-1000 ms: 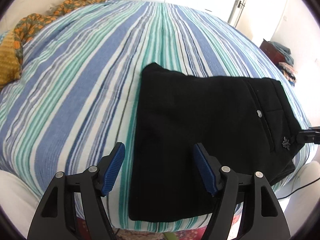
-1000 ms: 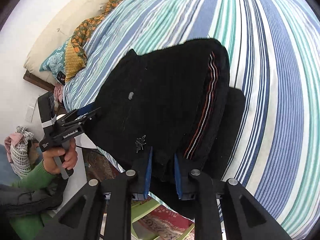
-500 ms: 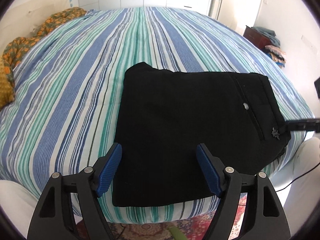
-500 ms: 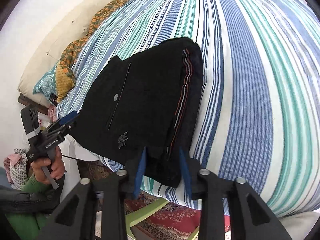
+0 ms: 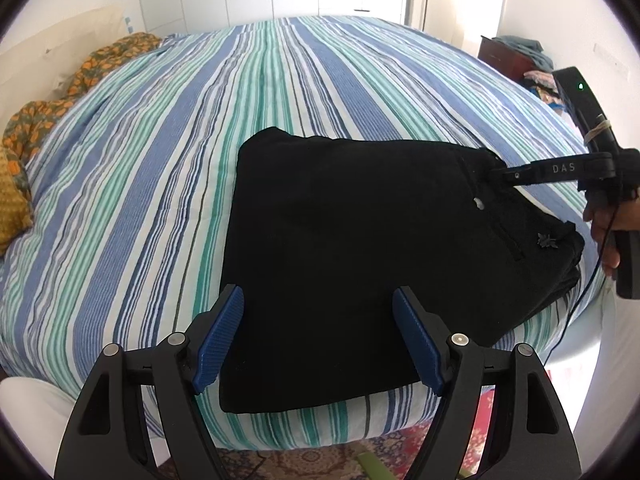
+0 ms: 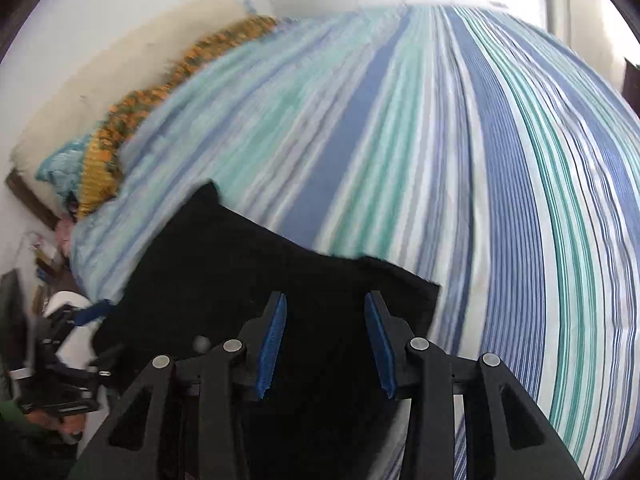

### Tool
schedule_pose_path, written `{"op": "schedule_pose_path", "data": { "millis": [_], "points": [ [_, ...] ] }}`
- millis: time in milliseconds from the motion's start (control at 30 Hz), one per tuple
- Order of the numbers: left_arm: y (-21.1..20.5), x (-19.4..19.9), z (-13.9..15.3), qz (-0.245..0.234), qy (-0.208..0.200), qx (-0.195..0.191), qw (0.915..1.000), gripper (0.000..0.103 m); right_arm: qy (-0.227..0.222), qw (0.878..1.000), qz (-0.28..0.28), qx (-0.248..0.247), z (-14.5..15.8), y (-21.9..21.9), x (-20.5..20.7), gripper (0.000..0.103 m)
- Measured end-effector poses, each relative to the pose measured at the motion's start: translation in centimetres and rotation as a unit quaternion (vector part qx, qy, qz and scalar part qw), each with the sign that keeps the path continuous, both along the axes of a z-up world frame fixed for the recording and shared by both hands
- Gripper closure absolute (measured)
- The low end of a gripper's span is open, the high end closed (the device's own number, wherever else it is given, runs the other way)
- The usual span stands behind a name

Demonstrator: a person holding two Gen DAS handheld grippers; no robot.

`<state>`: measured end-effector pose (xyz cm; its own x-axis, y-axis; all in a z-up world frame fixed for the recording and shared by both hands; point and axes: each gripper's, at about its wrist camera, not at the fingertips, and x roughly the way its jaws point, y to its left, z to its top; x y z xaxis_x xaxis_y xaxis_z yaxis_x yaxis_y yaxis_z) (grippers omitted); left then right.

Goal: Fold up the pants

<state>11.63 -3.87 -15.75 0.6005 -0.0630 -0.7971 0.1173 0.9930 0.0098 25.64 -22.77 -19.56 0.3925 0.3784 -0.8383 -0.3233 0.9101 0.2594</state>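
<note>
Folded pants (image 5: 360,248) on striped bed (image 5: 160,184)

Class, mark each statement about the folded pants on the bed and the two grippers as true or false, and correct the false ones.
1. The black pants lie folded on the striped bedspread. True.
2. The left gripper is clamped on the pants. False: its jaws stand wide open with nothing pinched.
3. The right gripper is open above the pants. True.
4. The bedspread is plain white. False: it has blue, green and white stripes.
5. The pants hang off a chair. False: they rest on the bed near its edge.
</note>
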Motion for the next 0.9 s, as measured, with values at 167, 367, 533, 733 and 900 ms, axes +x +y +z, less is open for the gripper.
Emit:
{"op": "schedule_pose_path", "data": {
  "millis": [167, 367, 533, 733, 900],
  "points": [
    [-0.1, 0.1, -0.3, 0.000, 0.005, 0.004, 1.0000, 0.025, 0.008, 0.999, -0.033, 0.032, -0.8, -2.6, -1.0, 0.058],
    [0.0, 0.1, -0.4, 0.002, 0.007, 0.003, 1.0000, 0.024, -0.023, 0.998, -0.040, 0.032, 1.6, -3.4, -3.5, 0.057],
    [-0.3, 0.2, -0.5, 0.002, 0.008, 0.008, 0.9999, 0.023, -0.088, 0.995, 0.009, 0.044, 6.1, -1.9, -8.4, 0.057],
    [-0.1, 0.1, -0.5, 0.001, 0.008, 0.004, 1.0000, 0.022, -0.106, 0.990, 0.073, 0.062, 7.0, 1.7, -13.9, 0.057],
    [-0.1, 0.0, -0.8, 0.000, 0.011, 0.006, 0.9999, 0.021, -0.029, 0.997, 0.040, 0.054, 1.8, 1.5, -14.4, 0.057]
  ]
}}
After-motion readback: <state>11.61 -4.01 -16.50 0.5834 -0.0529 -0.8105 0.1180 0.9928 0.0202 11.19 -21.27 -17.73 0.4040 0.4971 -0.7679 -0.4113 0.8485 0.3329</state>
